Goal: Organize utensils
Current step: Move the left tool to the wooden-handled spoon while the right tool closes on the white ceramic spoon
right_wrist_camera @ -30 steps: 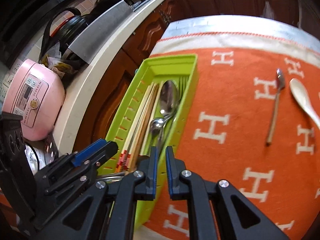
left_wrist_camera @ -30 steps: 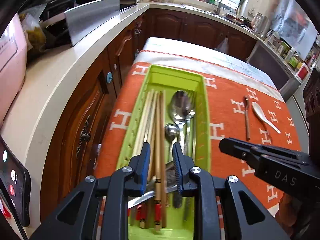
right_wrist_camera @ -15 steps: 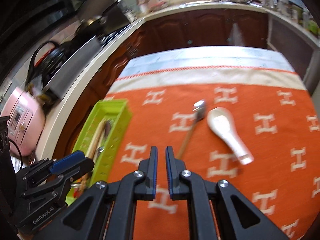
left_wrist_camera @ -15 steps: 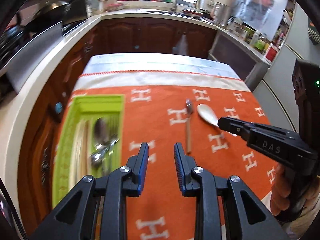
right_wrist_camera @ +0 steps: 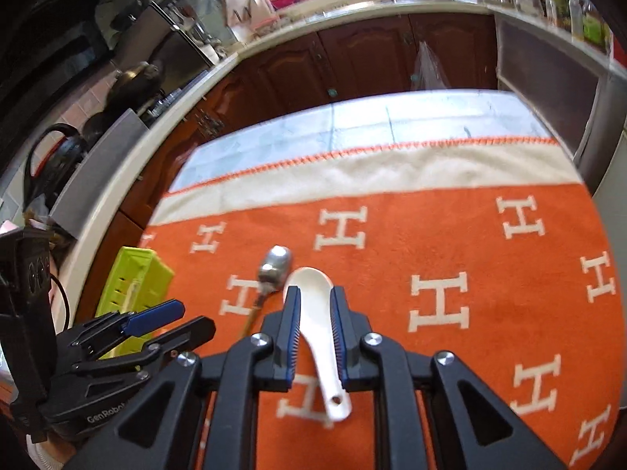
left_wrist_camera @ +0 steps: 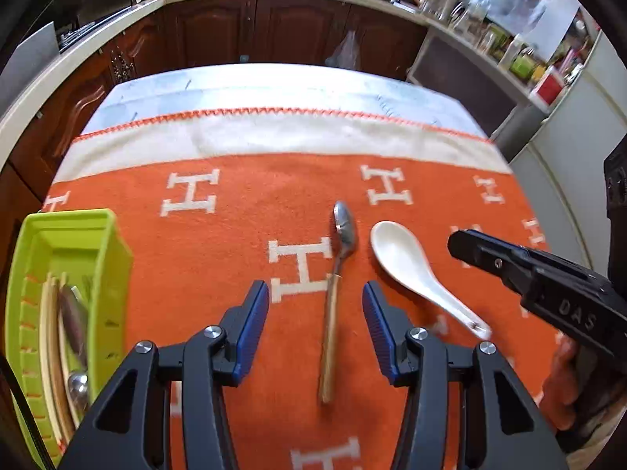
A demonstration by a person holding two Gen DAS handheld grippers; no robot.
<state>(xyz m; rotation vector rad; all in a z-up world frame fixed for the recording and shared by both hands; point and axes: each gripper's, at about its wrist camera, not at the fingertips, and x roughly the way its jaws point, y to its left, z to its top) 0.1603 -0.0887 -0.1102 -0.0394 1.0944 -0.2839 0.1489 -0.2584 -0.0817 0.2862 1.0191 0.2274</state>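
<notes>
So the step in hand looks like a double pickup: each gripper is lining up on one of the two spoons left out on the orange H-pattern blanket [left_wrist_camera: 219,274] covering the desk.

Going left to right in the left wrist view: the green utensil tray [left_wrist_camera: 113,258] sits at the lower left edge of the frame, already holding chopsticks [left_wrist_camera: 49,337] and metal spoons. The left gripper [left_wrist_camera: 315,297] is at bottom centre, jaws opening and not touching anything. The wooden-handled metal spoon [left_wrist_camera: 333,313] lies between them, handle pointing to the bottom of the frame, bowl up past the tips, a bit closer to the right-hand jaw. Just right of it lies the white ceramic soup spoon [left_wrist_camera: 407,266], and the right gripper [left_wrist_camera: 462,243] pokes in from the right edge, above the soup spoon's handle.

In the right wrist view the right gripper [right_wrist_camera: 315,301] is at bottom centre with the white ceramic soup spoon [right_wrist_camera: 313,313] running between the jaws, bowl at the tips, handle end toward the bottom. Jaws are opening, only narrowly apart, and I can't see the pads pressing on it, so I'd call it released.

My take on doing it well: come down further, centre the wooden handle before squeezing, and grab the ceramic one at the neck, since that glaze probably slips. Keep the two grippers from bumping, they're near each other.
</notes>
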